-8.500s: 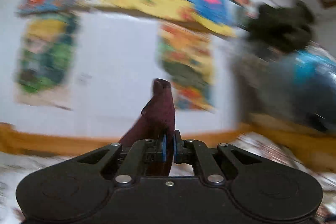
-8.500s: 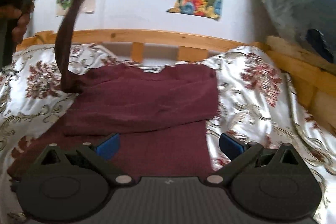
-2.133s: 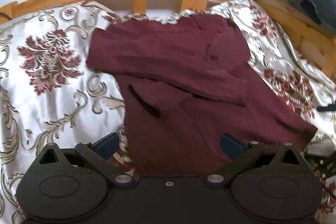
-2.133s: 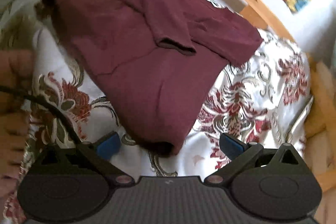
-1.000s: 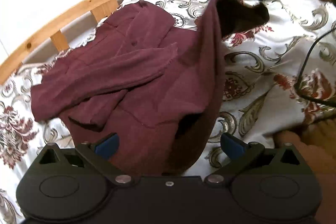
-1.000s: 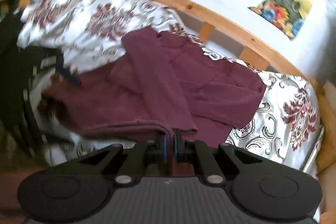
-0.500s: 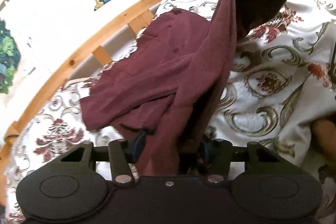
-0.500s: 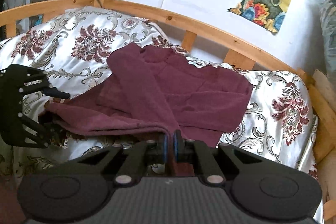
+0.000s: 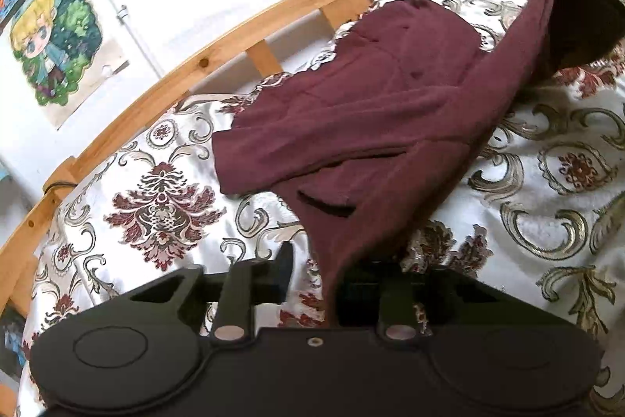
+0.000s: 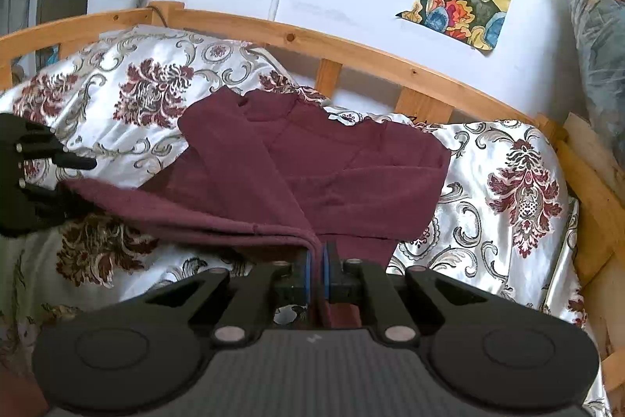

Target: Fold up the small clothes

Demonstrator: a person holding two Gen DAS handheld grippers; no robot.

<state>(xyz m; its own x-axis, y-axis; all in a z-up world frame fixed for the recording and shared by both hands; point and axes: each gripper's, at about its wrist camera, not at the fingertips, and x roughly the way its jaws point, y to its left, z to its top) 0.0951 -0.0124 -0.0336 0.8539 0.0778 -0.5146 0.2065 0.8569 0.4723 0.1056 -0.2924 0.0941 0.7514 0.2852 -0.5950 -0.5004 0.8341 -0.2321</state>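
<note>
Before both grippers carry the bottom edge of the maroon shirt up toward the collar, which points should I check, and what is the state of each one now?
1. Right gripper shut on the maroon shirt hem: ok.
2. Left gripper gripping the other hem corner: its jaws have just been closing, cloth between them; pad contact cannot tell.
3. Hem lifted between both grippers: ok.
4. Sleeves folded in over the chest: ok.
5. Collar lying flat near the wooden rail: ok.

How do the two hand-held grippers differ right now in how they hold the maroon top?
The right hand-held gripper is clamped tight on a thin hem corner of the maroon top, blue pads nearly together. The left hand-held gripper has just been closing, its jaws wider around a thicker bunch of cloth. Both lift the same bottom edge off the bedspread.
</note>
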